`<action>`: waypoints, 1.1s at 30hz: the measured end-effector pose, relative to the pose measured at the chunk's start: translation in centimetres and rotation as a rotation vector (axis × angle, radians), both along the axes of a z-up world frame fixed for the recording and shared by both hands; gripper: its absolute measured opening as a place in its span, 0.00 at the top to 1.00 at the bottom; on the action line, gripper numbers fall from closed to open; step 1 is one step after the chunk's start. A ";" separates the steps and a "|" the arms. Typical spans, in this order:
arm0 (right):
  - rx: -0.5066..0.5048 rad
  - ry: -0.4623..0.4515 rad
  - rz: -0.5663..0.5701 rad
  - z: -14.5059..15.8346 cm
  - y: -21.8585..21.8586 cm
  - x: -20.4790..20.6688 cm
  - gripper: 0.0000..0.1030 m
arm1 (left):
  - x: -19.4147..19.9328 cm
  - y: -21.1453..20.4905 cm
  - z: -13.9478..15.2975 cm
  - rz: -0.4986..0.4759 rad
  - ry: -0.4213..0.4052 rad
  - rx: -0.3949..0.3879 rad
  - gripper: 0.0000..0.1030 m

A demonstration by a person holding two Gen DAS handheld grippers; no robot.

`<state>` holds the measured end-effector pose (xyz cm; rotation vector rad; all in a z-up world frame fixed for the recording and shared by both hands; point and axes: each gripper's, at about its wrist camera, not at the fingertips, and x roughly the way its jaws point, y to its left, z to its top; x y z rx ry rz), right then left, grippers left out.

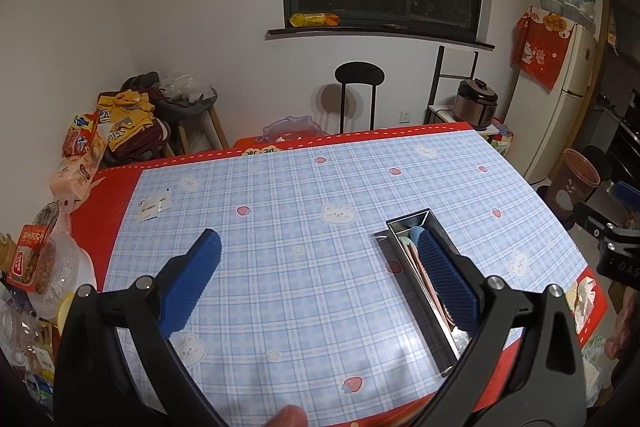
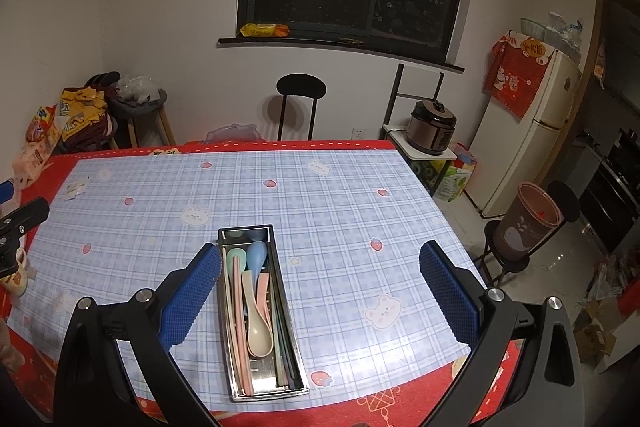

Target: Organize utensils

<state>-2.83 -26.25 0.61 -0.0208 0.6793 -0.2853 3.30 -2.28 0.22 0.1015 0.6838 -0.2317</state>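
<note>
A narrow steel tray [image 2: 294, 359] lies lengthwise near the table's front edge in the right wrist view. It holds a blue spoon [image 2: 256, 254], a beige spoon [image 2: 258, 339], a green spoon, pink pieces and several chopsticks. My right gripper [image 2: 320, 291] hovers open above the table with nothing between its blue pads; the tray lies just inside its left pad. In the left wrist view the same tray [image 1: 408, 223] sits partly hidden behind the right pad [image 1: 448, 283] of my left gripper [image 1: 320, 287], which is open and empty over bare tablecloth.
Blue plaid tablecloth [image 2: 328, 211] with red border covers the table. Snack bags and bowls [image 1: 48, 259] crowd the left edge. Small paper slips [image 1: 154, 207] lie at the far left. A black stool [image 2: 300, 99], rice cooker [image 2: 432, 127], fridge and brown bin [image 2: 524, 223] stand beyond.
</note>
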 end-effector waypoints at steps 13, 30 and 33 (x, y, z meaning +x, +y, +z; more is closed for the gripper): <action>-0.009 0.010 -0.002 -0.2 0.2 0.0 0.06 | -0.1 -0.2 -0.2 -0.003 0.014 0.008 0.06; -0.044 -0.019 -0.020 0.3 0.3 -0.3 0.06 | -0.2 -0.2 -0.5 -0.003 0.021 0.014 0.06; -0.043 -0.017 -0.022 0.3 0.2 -0.3 0.06 | -0.2 -0.3 -0.5 -0.007 0.021 0.015 0.06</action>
